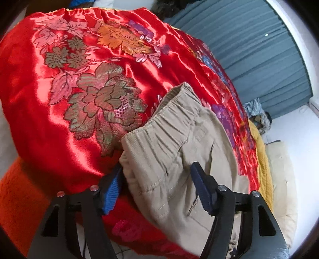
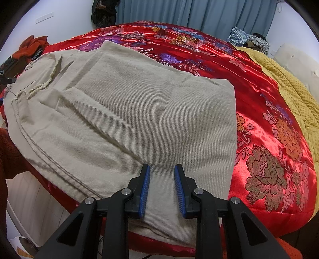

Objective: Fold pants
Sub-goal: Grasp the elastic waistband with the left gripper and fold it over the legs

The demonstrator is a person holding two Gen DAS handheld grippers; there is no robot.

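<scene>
Beige pants (image 2: 123,111) lie folded on a red floral satin bedspread (image 2: 269,139). In the left wrist view the elastic waistband end of the pants (image 1: 175,139) lies between the fingers of my left gripper (image 1: 157,169), which is open wide around the waistband corner, one finger on each side. In the right wrist view my right gripper (image 2: 161,169) is open, its blue-padded fingers just above the near edge of the folded legs, holding nothing.
The bedspread (image 1: 79,79) covers the bed. A yellow knit blanket (image 2: 295,87) lies along the right side. An orange fleece (image 1: 18,191) sits at the near left. Teal curtains (image 2: 199,12) hang behind, with crumpled clothes (image 2: 247,39) by the wall.
</scene>
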